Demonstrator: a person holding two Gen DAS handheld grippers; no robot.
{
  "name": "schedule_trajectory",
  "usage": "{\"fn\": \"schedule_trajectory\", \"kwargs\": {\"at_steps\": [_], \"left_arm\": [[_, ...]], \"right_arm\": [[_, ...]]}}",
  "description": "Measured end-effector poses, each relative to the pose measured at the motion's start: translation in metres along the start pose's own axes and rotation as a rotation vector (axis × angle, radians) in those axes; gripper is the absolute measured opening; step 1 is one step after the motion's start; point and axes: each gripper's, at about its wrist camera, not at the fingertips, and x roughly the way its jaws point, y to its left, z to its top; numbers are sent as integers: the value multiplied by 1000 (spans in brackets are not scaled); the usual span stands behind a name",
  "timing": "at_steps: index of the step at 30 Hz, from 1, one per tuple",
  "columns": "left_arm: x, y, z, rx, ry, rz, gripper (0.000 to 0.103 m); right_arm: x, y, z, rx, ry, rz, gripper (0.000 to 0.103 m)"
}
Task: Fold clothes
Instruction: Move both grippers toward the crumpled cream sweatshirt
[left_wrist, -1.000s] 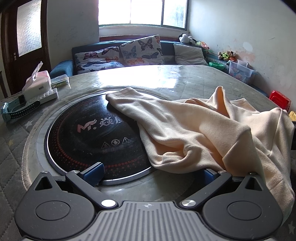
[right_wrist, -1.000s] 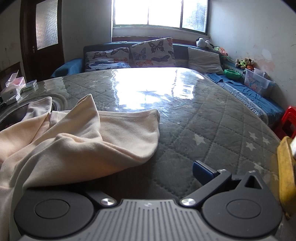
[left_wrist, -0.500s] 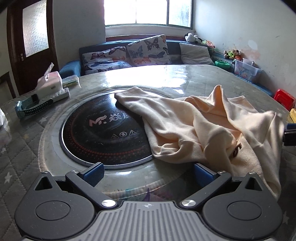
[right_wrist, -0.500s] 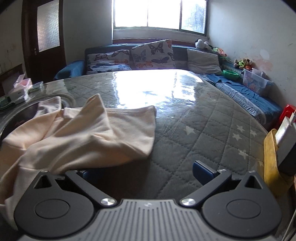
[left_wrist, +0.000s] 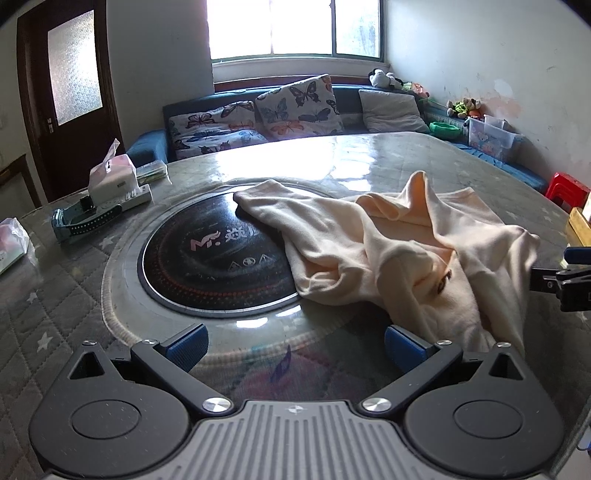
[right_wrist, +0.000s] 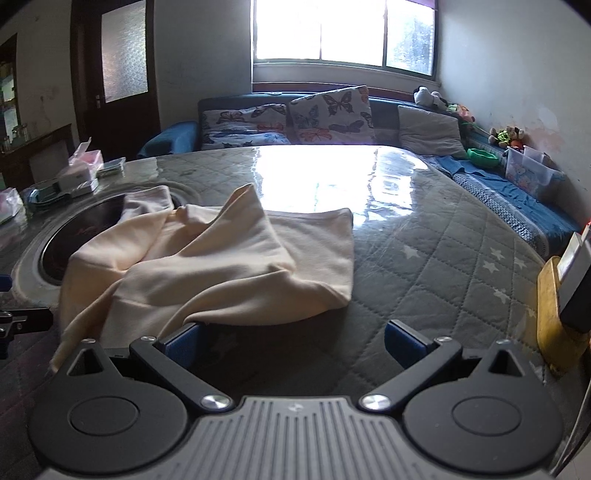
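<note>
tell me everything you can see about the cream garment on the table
The cream garment is a soft, fleecy-looking top, crumpled and unfolded, with one peak of cloth standing up. A long sleeve-like part stretches onto the round black cooktop; the rest lies on the grey quilted table cover. A small dark mark shows near its middle. Both grippers, left and right, are open and hold nothing; the right's left fingertip sits at its near hem.

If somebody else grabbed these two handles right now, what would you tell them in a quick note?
Left tongs: open, empty, short of the garment's near edge.
Right tongs: open, empty, left finger at the cloth's near edge.
Cream sweatshirt: crumpled on the quilted table, one sleeve lying over the round black cooktop.
Done: no fold visible.
Left: spread it flat, then fold.
</note>
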Motion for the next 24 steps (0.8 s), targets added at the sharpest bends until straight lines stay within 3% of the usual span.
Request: {"fn": "schedule_trajectory", "kwargs": {"at_steps": [24], "left_arm": [[-28, -17, -15, 12, 28, 41, 103]], "right_arm": [[-34, 29, -19, -58, -38, 70, 103]]}}
